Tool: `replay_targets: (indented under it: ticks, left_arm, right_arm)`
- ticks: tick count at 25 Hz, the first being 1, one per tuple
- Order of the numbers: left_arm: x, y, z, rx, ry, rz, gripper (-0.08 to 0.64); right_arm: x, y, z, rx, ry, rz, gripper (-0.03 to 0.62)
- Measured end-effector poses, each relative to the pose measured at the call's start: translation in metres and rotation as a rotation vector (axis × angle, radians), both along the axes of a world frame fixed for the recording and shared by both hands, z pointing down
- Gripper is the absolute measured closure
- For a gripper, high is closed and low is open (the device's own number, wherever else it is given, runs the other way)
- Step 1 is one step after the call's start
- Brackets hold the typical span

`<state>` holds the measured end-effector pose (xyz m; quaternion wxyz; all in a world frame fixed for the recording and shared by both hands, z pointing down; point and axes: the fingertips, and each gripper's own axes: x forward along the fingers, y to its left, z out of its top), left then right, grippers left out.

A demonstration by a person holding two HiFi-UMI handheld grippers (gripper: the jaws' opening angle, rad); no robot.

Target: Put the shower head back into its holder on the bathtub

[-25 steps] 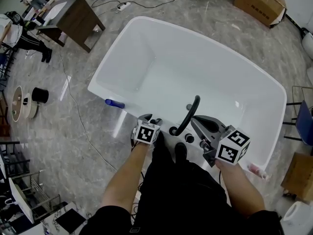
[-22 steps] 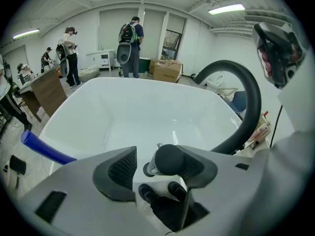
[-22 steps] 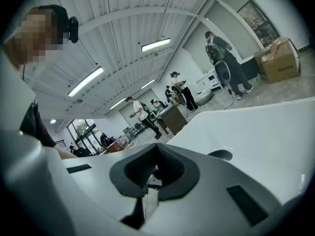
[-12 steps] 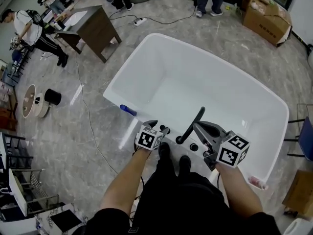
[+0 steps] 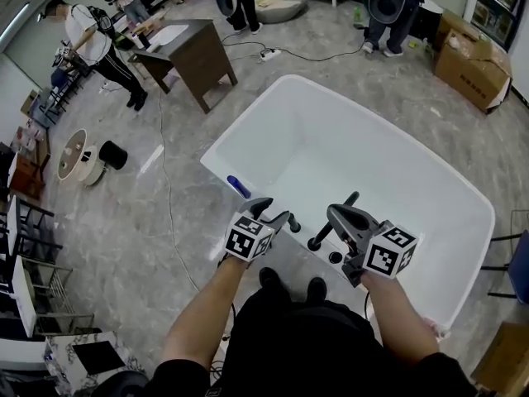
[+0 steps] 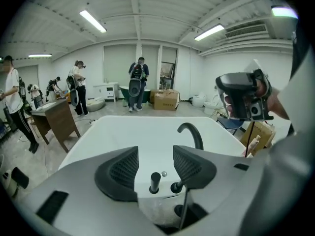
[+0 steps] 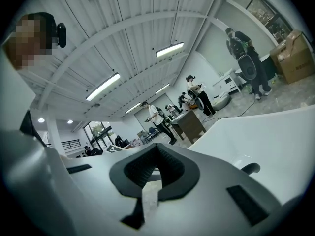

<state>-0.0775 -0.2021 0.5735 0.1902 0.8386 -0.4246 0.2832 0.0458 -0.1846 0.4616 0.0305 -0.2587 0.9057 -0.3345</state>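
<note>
The white bathtub (image 5: 248, 122) lies in front of me, with a curved black faucet (image 5: 335, 220) on its near rim. In the left gripper view a slim black shower head (image 6: 154, 182) stands upright in its socket on the rim, beside a black knob (image 6: 175, 187) and below the faucet (image 6: 193, 132). My left gripper (image 5: 277, 212) hangs above that spot. Its jaws (image 6: 155, 156) are open, have just been closing a little, and have nothing between them. My right gripper (image 5: 335, 215) hovers next to the faucet, its jaws (image 7: 156, 149) shut on nothing.
A blue bottle (image 5: 238, 187) lies on the tub's left rim. A brown table (image 5: 198, 56), several people, cardboard boxes (image 5: 475, 69) and a floor cable (image 5: 169, 197) surround the tub. My shoes (image 5: 289, 284) stand at the near rim.
Both grippers have risen off the tub rim, the left one much more. The head view has tilted up and now shows more of the room beyond the tub.
</note>
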Motion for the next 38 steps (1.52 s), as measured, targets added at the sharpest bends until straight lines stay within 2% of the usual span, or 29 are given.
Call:
replay_targets:
  ticks: [5,9,11,13,18,27,31,34,38]
  left_arm:
    - [-0.012,0.01,-0.031,0.08,0.056,0.045,0.37]
    - [-0.021,0.022,-0.048,0.072,0.116,0.072,0.47]
    - [-0.031,0.024,-0.059,0.099,0.119,0.077,0.476]
    - [-0.048,0.023,-0.074,0.144,0.125,0.069,0.483]
    - [-0.089,0.02,-0.117,0.265,0.21,-0.017,0.529]
    - [-0.118,0.027,-0.149,0.32,0.27,-0.018,0.545]
    - [-0.116,0.034,-0.161,0.341,0.259,-0.007,0.545]
    - [-0.119,0.034,-0.173,0.365,0.273,-0.047,0.545]
    - [-0.127,0.023,-0.195,0.433,0.245,-0.114,0.545]
  right_arm:
    - [-0.024,0.007,0.001,0.009,0.024,-0.019,0.575]
    - [-0.037,0.009,0.002,0.004,0.042,-0.005,0.575]
    - [-0.048,0.011,0.001,0.002,0.054,-0.003,0.575]
    - [-0.063,0.011,-0.001,0.009,0.069,-0.003,0.575]
    - [-0.089,0.014,-0.016,0.039,0.09,0.035,0.575]
    - [-0.115,0.038,-0.03,0.16,0.164,0.005,0.575]
    - [-0.116,0.033,-0.046,0.208,0.173,0.023,0.576]
    - [-0.11,0.025,-0.06,0.259,0.179,0.03,0.577]
    - [-0.102,0.015,-0.086,0.325,0.141,0.024,0.577]
